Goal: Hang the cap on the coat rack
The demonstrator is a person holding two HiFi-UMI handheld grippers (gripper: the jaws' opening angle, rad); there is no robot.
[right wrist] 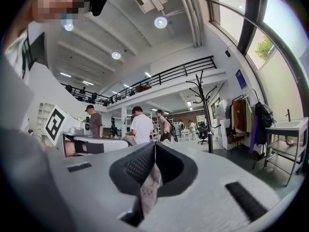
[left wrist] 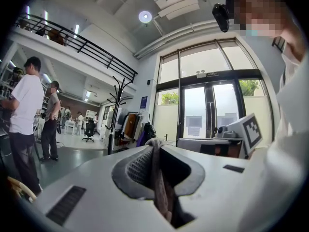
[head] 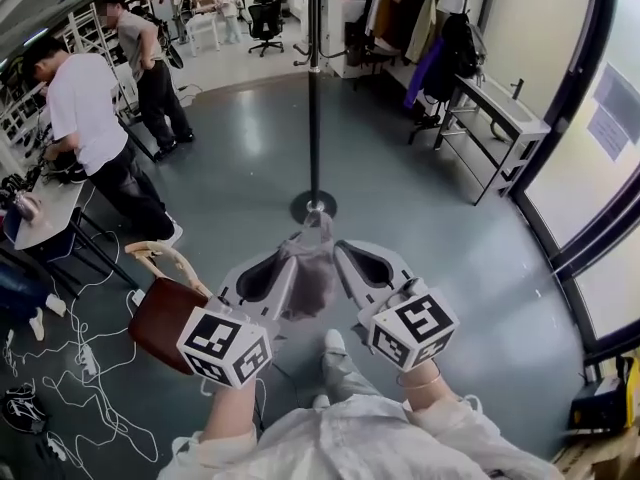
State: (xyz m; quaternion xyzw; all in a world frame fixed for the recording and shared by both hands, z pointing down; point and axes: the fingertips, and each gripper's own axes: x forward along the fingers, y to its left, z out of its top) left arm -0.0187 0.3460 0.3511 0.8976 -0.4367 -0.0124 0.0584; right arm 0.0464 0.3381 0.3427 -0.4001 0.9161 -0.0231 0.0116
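Note:
A grey-brown cap [head: 308,271] hangs between both grippers in the head view, low and in front of the person. The left gripper [head: 285,268] is shut on the cap's left edge; grey fabric [left wrist: 159,178] shows pinched in its jaws. On the opposite edge the right gripper [head: 342,260] is shut too, with pale fabric [right wrist: 148,187] between its pads. The black coat rack [head: 314,88] stands straight ahead on a round base [head: 313,207]. Its curved hooks [left wrist: 118,88] show in the left gripper view and its top [right wrist: 203,88] in the right gripper view.
A wooden chair with a brown seat [head: 163,318] stands at the lower left. Two people [head: 95,128] work at a table [head: 40,218] on the left. Hung coats [head: 420,18] and a metal bench [head: 495,123] lie at the right, by a glass door [head: 600,148]. Cables [head: 60,368] lie on the floor.

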